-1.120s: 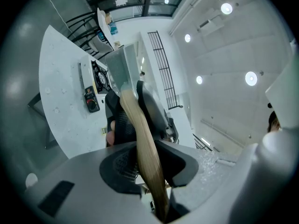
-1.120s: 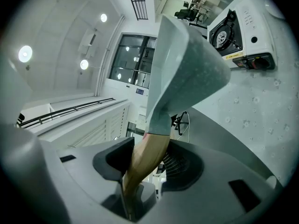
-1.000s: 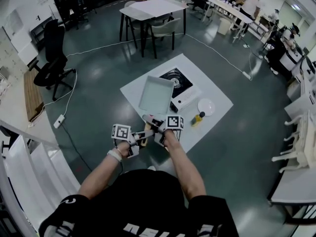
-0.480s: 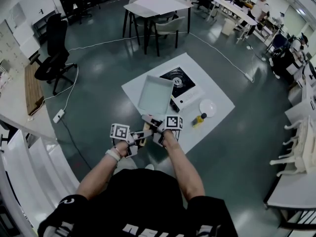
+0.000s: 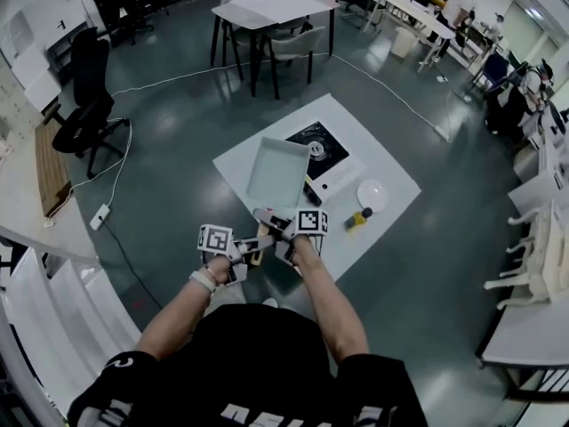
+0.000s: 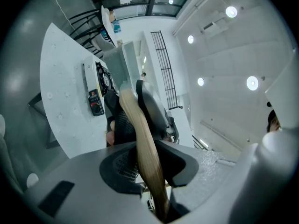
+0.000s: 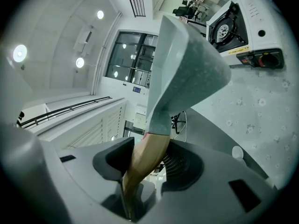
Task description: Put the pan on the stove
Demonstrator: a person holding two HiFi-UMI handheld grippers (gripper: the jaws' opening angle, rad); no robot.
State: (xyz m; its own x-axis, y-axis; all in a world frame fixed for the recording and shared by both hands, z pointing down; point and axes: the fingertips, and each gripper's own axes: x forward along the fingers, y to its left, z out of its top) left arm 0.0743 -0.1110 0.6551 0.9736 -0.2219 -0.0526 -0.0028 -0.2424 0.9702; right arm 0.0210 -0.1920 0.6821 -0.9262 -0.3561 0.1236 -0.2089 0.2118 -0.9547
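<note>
A square pale grey pan (image 5: 278,171) with a wooden handle (image 5: 260,238) hangs tilted over the white mat (image 5: 378,160), just left of the gas stove (image 5: 322,148). Both grippers hold the handle. My left gripper (image 5: 244,251) is shut on the near end of it, and my right gripper (image 5: 281,230) is shut on it closer to the pan. In the left gripper view the handle (image 6: 142,146) runs out between the jaws toward the pan (image 6: 125,68) and the stove (image 6: 99,85). In the right gripper view the pan (image 7: 187,64) fills the middle, with the stove (image 7: 245,34) beyond it.
On the mat right of the stove lie a white plate (image 5: 371,194) and a small yellow and black bottle (image 5: 358,214). A table with chairs (image 5: 267,12) stands beyond the mat, an office chair (image 5: 84,105) at the left, and white furniture (image 5: 533,265) at the right.
The pan and both grippers stay almost where they were, and both grips are unchanged. Only the head view has shifted a little.
</note>
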